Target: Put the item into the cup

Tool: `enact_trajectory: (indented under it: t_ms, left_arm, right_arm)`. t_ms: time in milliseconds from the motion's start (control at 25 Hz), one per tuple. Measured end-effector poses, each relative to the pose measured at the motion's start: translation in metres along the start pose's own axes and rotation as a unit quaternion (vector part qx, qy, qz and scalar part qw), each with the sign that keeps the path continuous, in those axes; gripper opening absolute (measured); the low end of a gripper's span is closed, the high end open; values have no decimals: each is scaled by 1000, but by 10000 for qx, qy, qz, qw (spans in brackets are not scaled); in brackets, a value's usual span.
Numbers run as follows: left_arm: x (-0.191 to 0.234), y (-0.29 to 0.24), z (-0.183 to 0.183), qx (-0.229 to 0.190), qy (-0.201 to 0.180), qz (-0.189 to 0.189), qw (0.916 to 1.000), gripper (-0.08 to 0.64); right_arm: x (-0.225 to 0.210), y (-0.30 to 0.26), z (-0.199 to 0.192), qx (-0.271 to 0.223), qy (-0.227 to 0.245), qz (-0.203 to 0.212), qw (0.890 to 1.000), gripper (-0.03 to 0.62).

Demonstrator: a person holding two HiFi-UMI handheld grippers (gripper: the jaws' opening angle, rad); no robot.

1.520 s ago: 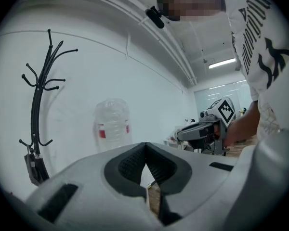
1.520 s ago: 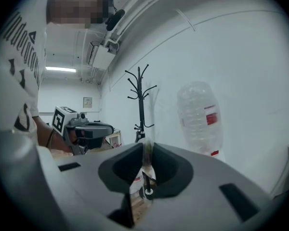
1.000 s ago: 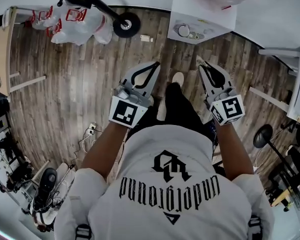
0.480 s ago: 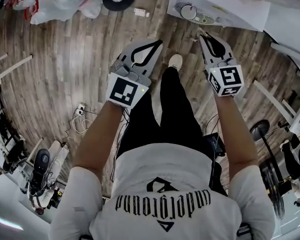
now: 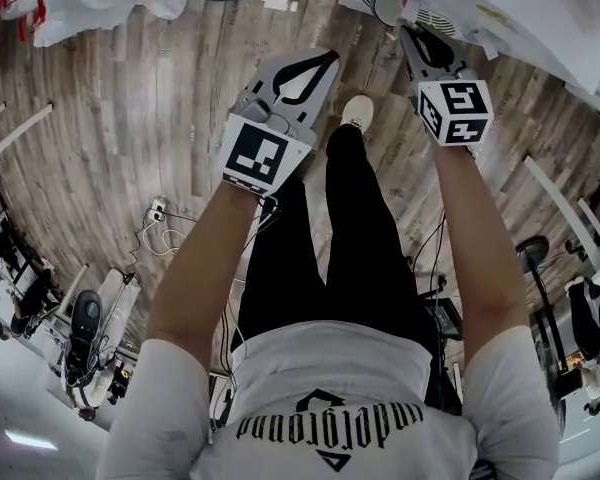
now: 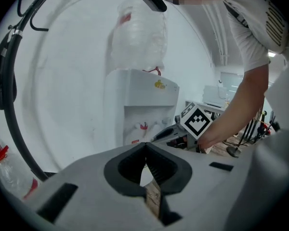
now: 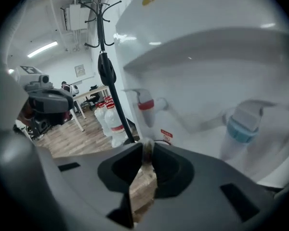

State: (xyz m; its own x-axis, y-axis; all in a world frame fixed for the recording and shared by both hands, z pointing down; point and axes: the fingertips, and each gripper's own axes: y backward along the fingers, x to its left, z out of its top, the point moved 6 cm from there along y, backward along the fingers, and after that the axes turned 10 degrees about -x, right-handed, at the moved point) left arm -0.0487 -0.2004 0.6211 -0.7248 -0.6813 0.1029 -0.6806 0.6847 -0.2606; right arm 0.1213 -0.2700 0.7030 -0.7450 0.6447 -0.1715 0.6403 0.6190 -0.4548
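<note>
The right gripper (image 7: 147, 147) has its jaws nearly together, pinching a thin pale thing (image 7: 147, 154). It is too blurred to tell whether it is the item or the cup. The gripper faces the water dispenser's (image 7: 207, 71) recess, with the red tap (image 7: 145, 105) ahead and the blue tap (image 7: 241, 126) toward the right edge. The left gripper (image 6: 145, 148) is closed and empty over the wooden floor (image 5: 130, 148).

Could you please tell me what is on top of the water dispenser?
A clear bottle sits on the dispenser; its neck, sunk into the top, cannot be seen.
</note>
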Motion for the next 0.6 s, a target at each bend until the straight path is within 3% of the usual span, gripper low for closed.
enact_trajectory:
  t_ms: [400, 600]
  left_arm:
    - [5, -14, -33, 237, 104, -12, 9997, 8]
    - [2, -13, -38, 286, 153, -45, 9995, 8]
  right_arm:
    - [-16, -39, -25, 422, 84, -14, 9991, 82]
    - [-15, -47, -31, 550, 60, -26, 9985, 148]
